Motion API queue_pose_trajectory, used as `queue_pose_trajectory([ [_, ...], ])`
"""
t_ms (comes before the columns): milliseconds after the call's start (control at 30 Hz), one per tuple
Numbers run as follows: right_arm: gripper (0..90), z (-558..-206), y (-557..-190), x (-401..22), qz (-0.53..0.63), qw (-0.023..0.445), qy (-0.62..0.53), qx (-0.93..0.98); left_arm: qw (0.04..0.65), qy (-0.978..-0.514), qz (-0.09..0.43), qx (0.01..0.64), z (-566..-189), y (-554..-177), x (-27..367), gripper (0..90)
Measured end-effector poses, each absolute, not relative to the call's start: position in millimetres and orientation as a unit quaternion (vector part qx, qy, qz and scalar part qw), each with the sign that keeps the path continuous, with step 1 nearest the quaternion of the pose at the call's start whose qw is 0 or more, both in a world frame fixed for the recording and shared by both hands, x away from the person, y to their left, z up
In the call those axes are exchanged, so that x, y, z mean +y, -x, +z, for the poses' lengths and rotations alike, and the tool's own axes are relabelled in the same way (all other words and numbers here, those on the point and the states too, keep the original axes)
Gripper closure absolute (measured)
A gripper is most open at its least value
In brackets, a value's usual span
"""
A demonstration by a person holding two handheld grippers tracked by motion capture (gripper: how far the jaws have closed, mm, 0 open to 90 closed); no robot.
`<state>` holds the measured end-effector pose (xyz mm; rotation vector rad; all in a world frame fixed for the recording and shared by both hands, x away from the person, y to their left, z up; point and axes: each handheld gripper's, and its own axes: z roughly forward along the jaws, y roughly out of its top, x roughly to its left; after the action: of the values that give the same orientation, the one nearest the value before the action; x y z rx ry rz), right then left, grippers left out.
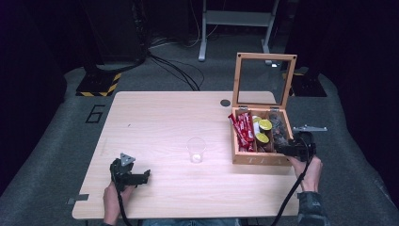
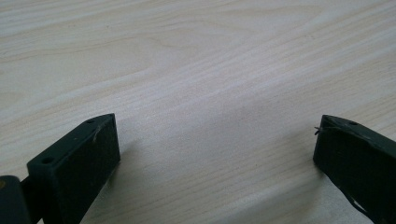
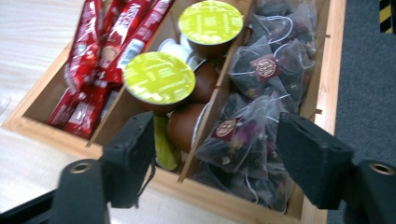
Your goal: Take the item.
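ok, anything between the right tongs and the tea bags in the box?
Nothing visible. The right tongs are open above the tea bags in the wooden box, whose glass lid stands raised at the back.

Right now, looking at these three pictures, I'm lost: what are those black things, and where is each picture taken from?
A person at a table holds a two-jaw gripper in each hand. The high view looks down from above. The left gripper rests near the table's front edge; its own camera sees open jaws over bare wood. The right gripper reaches over a wooden box with its lid raised. Its camera shows open jaws above tea bags, beside green-lidded capsules and red sachets. A clear plastic cup stands mid-table. Nothing is held.
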<state>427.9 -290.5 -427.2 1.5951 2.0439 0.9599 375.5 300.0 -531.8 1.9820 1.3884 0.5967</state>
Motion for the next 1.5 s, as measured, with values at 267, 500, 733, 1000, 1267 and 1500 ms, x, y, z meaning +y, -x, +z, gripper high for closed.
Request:
queue_pose_trajectory([
  [267, 50.8, -434.6, -442.7, -295.6, 0.328, 0.183, -0.592, 0.713, 0.318, -0.755, 0.227, 0.527, -531.7, -375.4, 300.1, 0.3],
  [500, 62.0, -439.0, -449.6, -290.6, 0.306, 0.177, -0.605, 0.714, 0.319, -0.754, 0.227, 0.528, -531.8, -375.5, 300.0, 0.3],
  [733, 72.8, -442.7, -451.7, -291.2, 0.300, 0.174, -0.605, 0.717, 0.318, -0.754, 0.227, 0.527, -531.7, -375.4, 300.1, 0.4],
  [1000, 85.7, -442.8, -449.6, -290.8, 0.308, 0.178, -0.597, 0.719, 0.317, -0.756, 0.227, 0.526, -531.5, -375.4, 300.3, 0.3],
  [1267, 89.6, -437.1, -445.2, -288.9, 0.316, 0.187, -0.590, 0.719, 0.318, -0.755, 0.228, 0.527, -531.7, -375.6, 300.2, 0.4],
  [1500, 89.8, -430.0, -440.1, -290.0, 0.321, 0.201, -0.583, 0.719, 0.319, -0.754, 0.228, 0.527, -531.8, -375.6, 300.1, 0.3],
])
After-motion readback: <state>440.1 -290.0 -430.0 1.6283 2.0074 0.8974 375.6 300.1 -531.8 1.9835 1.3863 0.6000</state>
